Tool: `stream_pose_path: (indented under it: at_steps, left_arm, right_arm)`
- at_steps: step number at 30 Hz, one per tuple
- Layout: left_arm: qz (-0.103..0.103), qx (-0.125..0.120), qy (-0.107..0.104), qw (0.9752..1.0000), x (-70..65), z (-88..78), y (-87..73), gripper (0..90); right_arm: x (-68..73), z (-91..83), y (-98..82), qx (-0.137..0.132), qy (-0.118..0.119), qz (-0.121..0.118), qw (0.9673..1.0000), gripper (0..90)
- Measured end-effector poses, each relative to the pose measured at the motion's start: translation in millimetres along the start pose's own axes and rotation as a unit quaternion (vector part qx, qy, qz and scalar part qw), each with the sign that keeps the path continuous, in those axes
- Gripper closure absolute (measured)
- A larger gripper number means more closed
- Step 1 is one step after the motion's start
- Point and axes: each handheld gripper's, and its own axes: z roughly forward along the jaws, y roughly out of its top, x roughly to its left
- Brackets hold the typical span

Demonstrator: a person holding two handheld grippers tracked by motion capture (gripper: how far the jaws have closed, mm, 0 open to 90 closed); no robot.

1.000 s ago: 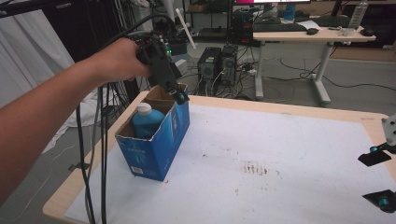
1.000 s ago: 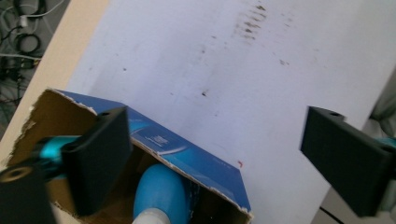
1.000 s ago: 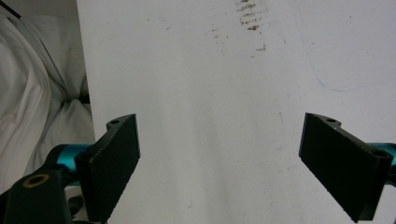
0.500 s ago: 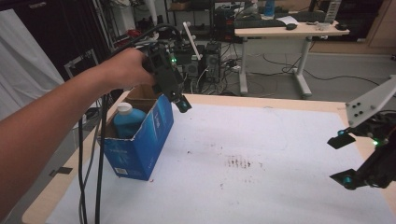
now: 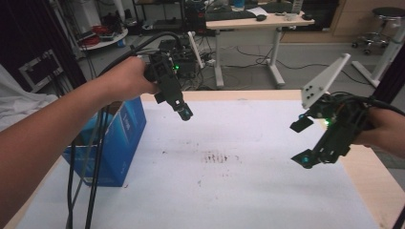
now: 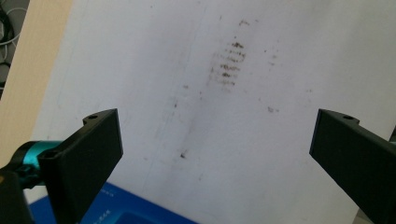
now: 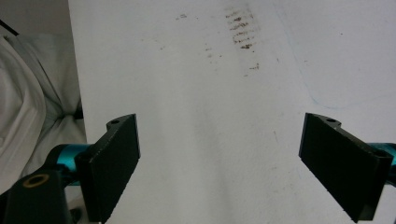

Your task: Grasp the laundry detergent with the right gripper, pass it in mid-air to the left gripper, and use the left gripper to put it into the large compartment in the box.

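The left hand-held gripper (image 5: 184, 112) hangs in the air just beside the upper edge of the blue box (image 5: 122, 138), its jaws having just been opening, now spread wide with nothing between them. The right hand-held gripper (image 5: 302, 141), well apart, hovers over the white counter (image 5: 239, 191), jaws spread and empty.

Left gripper (image 6: 212, 154) agape over blue box (image 6: 116, 212)

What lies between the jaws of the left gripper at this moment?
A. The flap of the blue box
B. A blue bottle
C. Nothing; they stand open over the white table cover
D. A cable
C. In the left gripper view the left gripper has its jaws wide apart, with bare stained white table cover between them.
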Motion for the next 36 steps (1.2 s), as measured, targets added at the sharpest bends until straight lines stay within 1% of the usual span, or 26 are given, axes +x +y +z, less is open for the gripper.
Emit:
stream_pose_path:
  at_steps: [2,5,6,8,11,13,18,22,25,26,27,33,35,36]
  left_arm:
    - [0.002,-0.004,-0.003,1.0,0.2,3.7,8.6,2.6]
    - [0.01,-0.003,-0.007,0.9999,0.2,10.6,20.8,2.6]
    - [0.012,-0.002,-0.006,0.9999,0.1,13.0,24.0,2.6]
    - [0.013,0.002,-0.004,0.9999,-0.2,16.4,28.6,2.6]
    - [0.02,0.004,-0.011,0.9997,0.4,22.0,34.3,2.6]
    - [0.02,0.004,-0.013,0.9997,0.2,25.0,36.0,2.6]
    - [0.033,0.022,-0.015,0.9991,-2.4,33.0,38.8,2.6]
    - [0.037,0.025,-0.02,0.9988,-5.0,38.1,39.4,2.6]
    - [0.039,0.027,-0.022,0.9987,-6.0,40.0,39.5,2.6]
    - [0.037,0.024,-0.021,0.9988,-6.7,41.2,39.2,2.6]
    - [0.04,0.028,-0.022,0.9986,-6.6,41.7,39.6,2.6]
    - [0.04,0.031,-0.024,0.9984,-5.5,45.3,40.7,2.6]
    - [0.043,0.037,-0.023,0.9981,-5.0,47.3,41.1,2.6]
    - [0.04,0.036,-0.023,0.9983,-5.4,48.0,41.0,2.6]
  right_arm:
    - [0.5,0.7,2.2,0.003,0.001,-0.002,1.0,12.0]
    - [-0.3,1.4,3.9,0.004,0.002,-0.002,1.0,12.0]
    - [-0.4,1.7,4.2,0.006,0.002,0.002,1.0,12.0]
    - [-0.9,2.4,4.2,0.007,0.003,0.001,1.0,12.0]
    - [-2.3,3.6,4.2,0.009,0.004,0.002,1.0,12.0]
    - [-3.4,3.9,4.6,0.008,0.005,0.002,1.0,12.0]
    - [-4.2,6.5,5.2,0.013,0.007,-0.001,0.9999,12.0]
    - [-5.0,9.2,6.9,0.016,0.009,-0.001,0.9998,12.0]
    - [-5.2,10.8,8.0,0.016,0.01,-0.004,0.9998,12.0]
    - [-5.1,11.1,8.5,0.018,0.01,-0.004,0.9998,12.0]
    - [-5.0,11.6,8.7,0.019,0.01,-0.003,0.9998,12.0]
    - [-4.9,12.8,8.5,0.022,0.014,-0.006,0.9996,12.0]
    - [-4.9,12.9,8.1,0.025,0.015,-0.005,0.9996,12.0]
    - [-4.8,13.2,7.8,0.025,0.016,-0.006,0.9996,12.0]
